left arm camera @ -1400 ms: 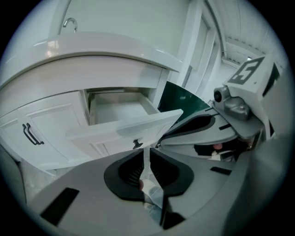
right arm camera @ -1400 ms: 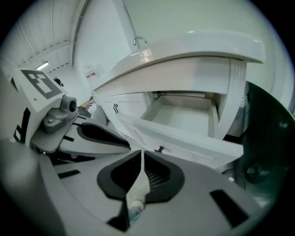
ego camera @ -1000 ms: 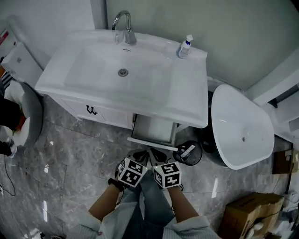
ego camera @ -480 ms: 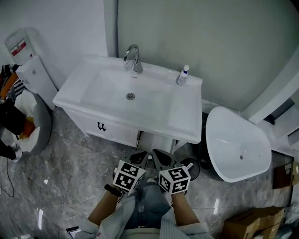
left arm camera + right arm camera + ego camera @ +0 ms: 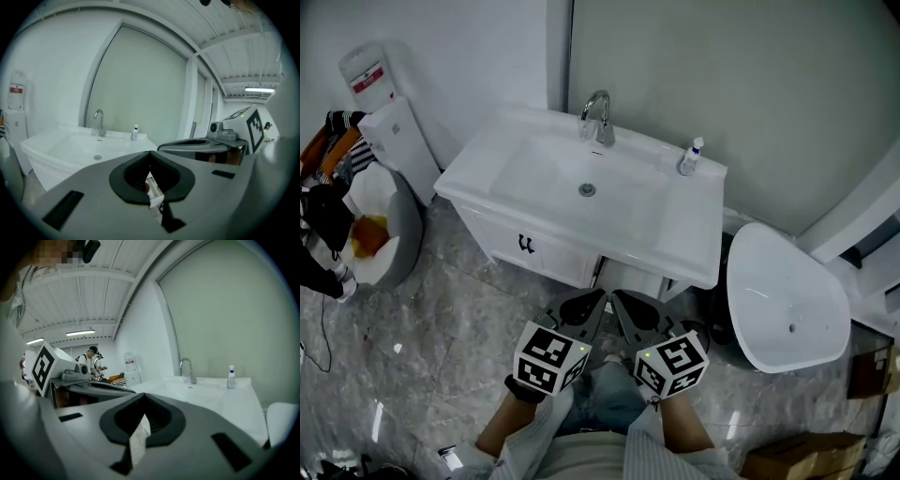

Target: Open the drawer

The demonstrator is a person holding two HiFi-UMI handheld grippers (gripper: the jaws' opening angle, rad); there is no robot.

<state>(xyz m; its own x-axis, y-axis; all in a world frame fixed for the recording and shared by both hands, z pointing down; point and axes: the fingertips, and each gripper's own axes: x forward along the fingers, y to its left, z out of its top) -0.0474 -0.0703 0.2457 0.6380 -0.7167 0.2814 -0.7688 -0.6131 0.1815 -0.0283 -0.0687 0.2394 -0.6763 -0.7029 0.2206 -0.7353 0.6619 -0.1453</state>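
Higher than a second ago, our left gripper [image 5: 586, 307] and right gripper [image 5: 630, 309] hang before the sink [image 5: 544, 169]. Left jaws have just closed, right jaws sit together, both empty. Under the sink's right front the drawer [image 5: 630, 277] looks pulled out; we retreat without nudging it.

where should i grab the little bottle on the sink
Grip the bottle by its body below the cap, coming from the front. It stands upright on the sink, at its back right corner, close to the wall, so the front looks freest.
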